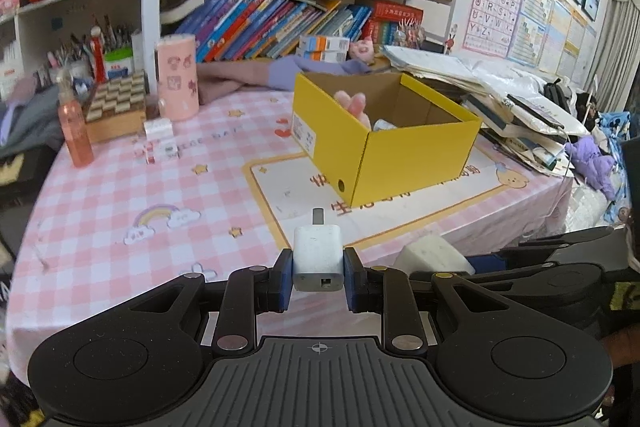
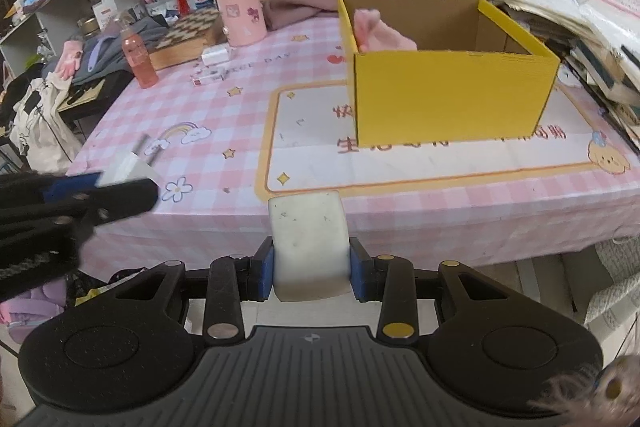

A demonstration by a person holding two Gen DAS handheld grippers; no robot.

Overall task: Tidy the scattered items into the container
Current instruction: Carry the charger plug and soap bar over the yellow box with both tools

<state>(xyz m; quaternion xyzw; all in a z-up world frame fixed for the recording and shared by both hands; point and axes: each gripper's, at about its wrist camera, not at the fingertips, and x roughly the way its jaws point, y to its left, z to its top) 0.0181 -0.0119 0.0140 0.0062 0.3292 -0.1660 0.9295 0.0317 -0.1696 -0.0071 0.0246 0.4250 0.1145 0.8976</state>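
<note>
In the left wrist view, the left gripper [image 1: 319,273] clamps a small white charger [image 1: 318,258] between its blue pads, prongs pointing away toward the far side. The charger hangs above the near edge of the tabletop [image 1: 120,195], which wears a pink checked cloth with a white mat in the middle. On that mat, farther back and to the right, stands an open yellow box [image 1: 416,151]; something pink [image 1: 354,105] and a pale item show inside it at the far left corner. Just right of the left gripper, the right gripper [image 1: 472,265] pokes in, with a white block [image 1: 430,253] between its fingers. On the far left of the tabletop stand a pink bottle [image 1: 75,131], a wooden checkered box [image 1: 118,103] and a pink cylinder [image 1: 177,75]. A few small white items [image 1: 158,143] lie near them. Books fill the shelves behind.

In the right wrist view, the right gripper [image 2: 312,267] holds the white block [image 2: 307,243] squeezed between its blue pads, over the near edge of the tabletop [image 2: 440,203]. The yellow box [image 2: 452,91] sits straight ahead and slightly right on the mat, open at the top, with the pink thing [image 2: 376,31] at its far left inner corner. At the left edge, the left gripper [image 2: 120,183] appears blurred, with the white charger [image 2: 134,167] in its grip. The pink bottle [image 2: 138,61] and pink cylinder [image 2: 239,5] stand far left.
</note>
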